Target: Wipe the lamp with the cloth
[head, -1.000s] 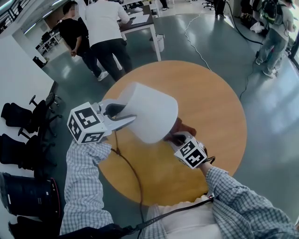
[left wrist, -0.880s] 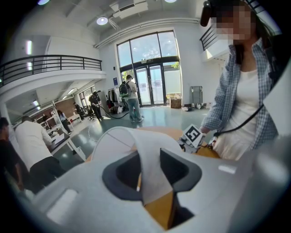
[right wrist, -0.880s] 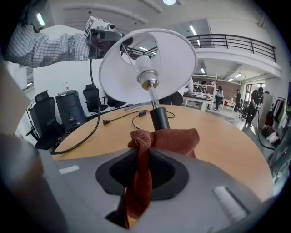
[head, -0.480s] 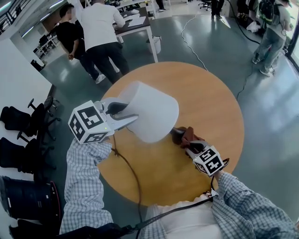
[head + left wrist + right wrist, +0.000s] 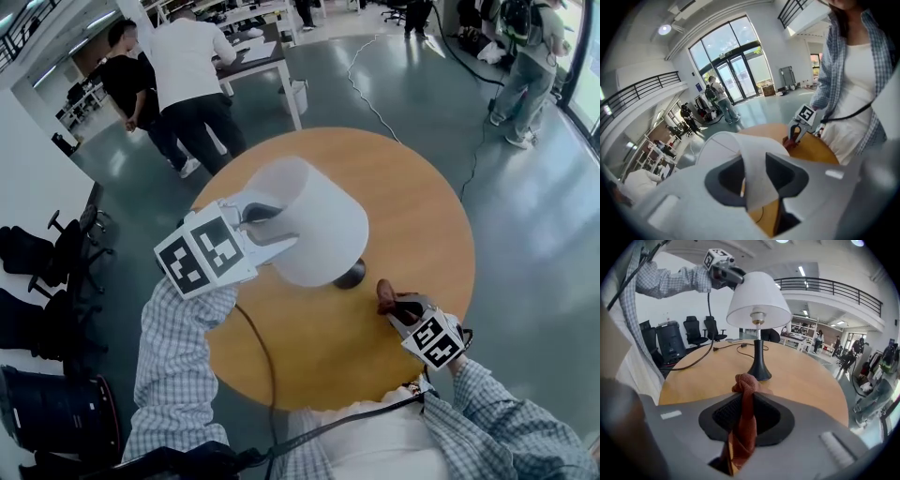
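I'm drawing the cloth [image 5: 384,294] back off the shade [image 5: 323,225].
My right gripper [image 5: 400,307] is clamping it, lamp base [image 5: 759,373] ahead; left gripper [image 5: 270,225] is pinching the rim.

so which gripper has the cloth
The right gripper: its jaws pinch the reddish-brown cloth, while the left gripper clamps the rim of the white lampshade.

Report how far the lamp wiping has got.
Done: the left gripper is clamped on the rim of the lampshade, and the right gripper has the rust-red cloth pinched in its jaws. In hand: the cloth hangs over the table, short of the lamp base, touching no part of the lamp. Left: the wiping itself; how much is already wiped can't be told.
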A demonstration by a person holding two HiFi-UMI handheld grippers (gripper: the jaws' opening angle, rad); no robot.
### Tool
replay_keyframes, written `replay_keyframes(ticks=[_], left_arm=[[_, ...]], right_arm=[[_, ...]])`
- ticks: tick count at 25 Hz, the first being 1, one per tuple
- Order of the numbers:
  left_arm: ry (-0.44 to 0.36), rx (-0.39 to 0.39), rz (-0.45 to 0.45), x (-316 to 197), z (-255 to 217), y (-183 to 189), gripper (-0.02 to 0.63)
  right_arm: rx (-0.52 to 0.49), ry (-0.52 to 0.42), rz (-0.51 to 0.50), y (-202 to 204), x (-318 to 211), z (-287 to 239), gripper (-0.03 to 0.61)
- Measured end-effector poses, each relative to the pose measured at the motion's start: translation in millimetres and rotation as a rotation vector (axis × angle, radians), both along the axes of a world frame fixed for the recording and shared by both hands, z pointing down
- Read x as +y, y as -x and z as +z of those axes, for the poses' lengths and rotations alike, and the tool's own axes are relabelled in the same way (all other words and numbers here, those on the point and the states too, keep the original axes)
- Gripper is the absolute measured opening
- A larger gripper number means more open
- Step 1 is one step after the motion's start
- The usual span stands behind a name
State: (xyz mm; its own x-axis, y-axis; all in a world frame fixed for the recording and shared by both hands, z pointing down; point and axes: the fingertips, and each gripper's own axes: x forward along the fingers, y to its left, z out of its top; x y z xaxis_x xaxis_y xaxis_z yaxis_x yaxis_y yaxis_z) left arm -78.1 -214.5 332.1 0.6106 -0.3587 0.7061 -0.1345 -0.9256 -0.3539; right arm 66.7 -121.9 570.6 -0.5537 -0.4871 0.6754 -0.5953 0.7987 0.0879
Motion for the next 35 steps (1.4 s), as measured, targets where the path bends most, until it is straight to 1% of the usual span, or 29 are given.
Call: replay_keyframes(ticks=[2,5,11,16,18,22,25,29,31,33,35], left_arm=[[-0.016,-0.038,0.024,8,0,-13,0.135],[-0.04,-0.095,0.078,21,1,-34,0.134],[-0.096,-0.196,0.167,39,8,-66,0.137],[-0.134,-0.252,0.216,53,15,-82,0.14],[-0.146,-0.27,0.233,59,16,-88,0.141],[-0.167,-0.302,0.246,66,17,-93,0.143],[-0.175,-0.295,0.242,65,17,-92,0.146],[-0.211,-0.268,0.246,66,16,-94,0.16],[-0.218,-0.223,0.249,68,14,-97,0.179],[-0.213,-0.159,0.25,72,11,-101,0.242],[-0.207,-0.098,0.241,74,9,-102,0.274]], right_arm=[[0.037,0.016,-0.04,5,15,8,0.069],[0.063,0.054,-0.088,14,32,23,0.069],[0.096,0.139,-0.141,34,42,53,0.069],[0.113,0.209,-0.146,43,49,75,0.074],[0.114,0.243,-0.166,46,56,79,0.078],[0.089,0.299,-0.212,52,67,84,0.115],[0.077,0.336,-0.192,49,72,93,0.167],[0.048,0.349,-0.192,52,75,92,0.227],[0.039,0.354,-0.198,51,78,91,0.254],[0.032,0.357,-0.192,48,79,90,0.272],[0.02,0.355,-0.174,47,77,88,0.284]])
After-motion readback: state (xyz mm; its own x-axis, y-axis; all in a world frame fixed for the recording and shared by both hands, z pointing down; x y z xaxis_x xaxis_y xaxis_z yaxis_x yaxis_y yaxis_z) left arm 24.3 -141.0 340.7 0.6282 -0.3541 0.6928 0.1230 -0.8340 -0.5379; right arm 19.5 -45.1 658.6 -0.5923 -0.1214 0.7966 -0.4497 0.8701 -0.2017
